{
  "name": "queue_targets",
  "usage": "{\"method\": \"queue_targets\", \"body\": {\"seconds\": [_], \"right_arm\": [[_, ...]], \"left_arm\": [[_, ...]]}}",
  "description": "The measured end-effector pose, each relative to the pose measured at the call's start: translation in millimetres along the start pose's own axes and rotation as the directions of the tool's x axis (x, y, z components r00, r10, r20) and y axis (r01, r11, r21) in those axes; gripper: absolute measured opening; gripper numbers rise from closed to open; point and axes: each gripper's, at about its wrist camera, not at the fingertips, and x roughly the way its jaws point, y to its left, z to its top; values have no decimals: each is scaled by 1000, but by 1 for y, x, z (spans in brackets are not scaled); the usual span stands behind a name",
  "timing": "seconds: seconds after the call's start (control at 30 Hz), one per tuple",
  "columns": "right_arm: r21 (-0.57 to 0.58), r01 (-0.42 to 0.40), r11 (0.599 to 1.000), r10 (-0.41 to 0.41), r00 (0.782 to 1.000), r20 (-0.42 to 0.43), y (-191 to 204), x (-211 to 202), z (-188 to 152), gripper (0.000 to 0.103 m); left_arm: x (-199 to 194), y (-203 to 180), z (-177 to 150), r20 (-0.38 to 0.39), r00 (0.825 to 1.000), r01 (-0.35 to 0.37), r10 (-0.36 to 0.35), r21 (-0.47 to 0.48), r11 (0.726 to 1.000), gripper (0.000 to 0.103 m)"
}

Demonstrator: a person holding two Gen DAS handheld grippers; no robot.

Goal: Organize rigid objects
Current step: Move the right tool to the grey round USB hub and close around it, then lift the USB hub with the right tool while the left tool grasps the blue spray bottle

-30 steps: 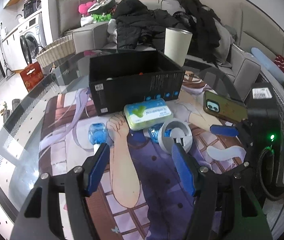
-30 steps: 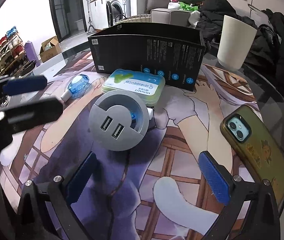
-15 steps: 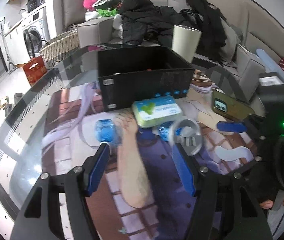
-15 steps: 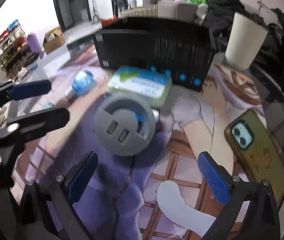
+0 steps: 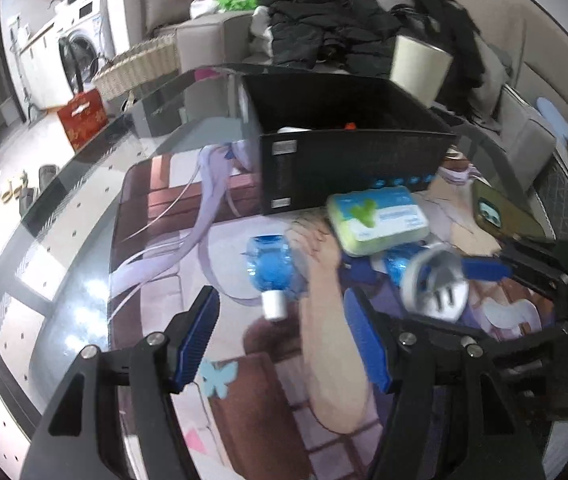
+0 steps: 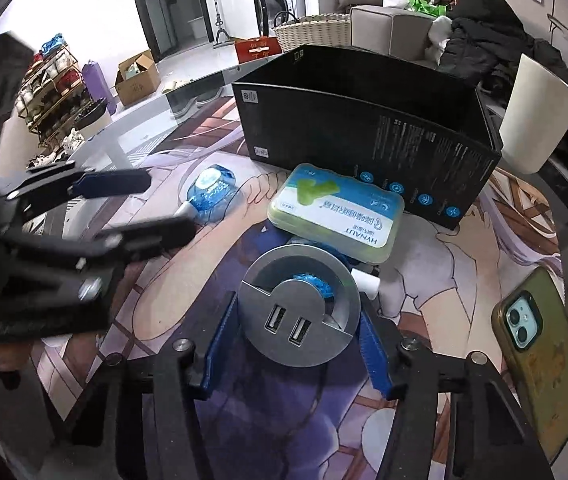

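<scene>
- The right gripper [image 6: 297,344] has just been closing, and its blue pads now press on both sides of the round grey USB socket disc [image 6: 299,314], which it grips low over the printed mat [image 6: 423,432].
- The left gripper [image 5: 280,344] hangs released, its jaws partly apart with nothing between them, just short of the small blue crinkled bottle with a white cap [image 5: 274,270] lying on the mat.
- A flat green-and-white plastic case [image 6: 337,210] lies just behind the disc, close against the front wall of the open black cardboard box [image 6: 367,140].
- A second blue bottle shows through the disc's opening.
- An olive-cased phone [image 6: 539,356] lies camera-up on the glass tabletop [image 5: 64,248], right of the disc.
- A cream cylindrical bin [image 6: 537,116] stands beyond the box.
</scene>
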Motion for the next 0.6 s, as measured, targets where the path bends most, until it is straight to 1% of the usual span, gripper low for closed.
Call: {"method": "queue_targets", "body": {"seconds": [0.07,0.23,0.27,0.3,0.33,0.4,0.53,0.6], "right_arm": [[-3,-13,1000,13,1000,-7,0,0,-3,57],[11,-36,999,36,999,-11,-2,-2,-10,57],[17,-40,999,40,999,-16,-3,-2,-12,58],[24,-44,999,44,999,-13,-3,-3,-13,58],[25,-47,999,47,999,-11,-4,-4,-15,58],[21,-50,999,50,999,-9,-4,-6,-17,58],[47,-41,998,41,999,13,-14,-14,-20,58],[64,-44,997,42,999,23,-20,-18,-20,58]], "left_arm": [[6,2,3,-15,1000,3,-3,-3,1000,65],[21,-3,14,-28,999,-22,23,33,999,64],[25,-3,16,-35,999,-19,21,36,999,54],[28,-3,17,-48,999,-13,14,36,999,34],[34,-3,16,-76,997,-2,5,34,999,28],[33,-7,13,-74,997,-10,14,55,998,28],[25,-14,0,-92,994,68,-64,44,997,28],[18,-20,-8,-92,992,87,-81,57,995,28]]}}
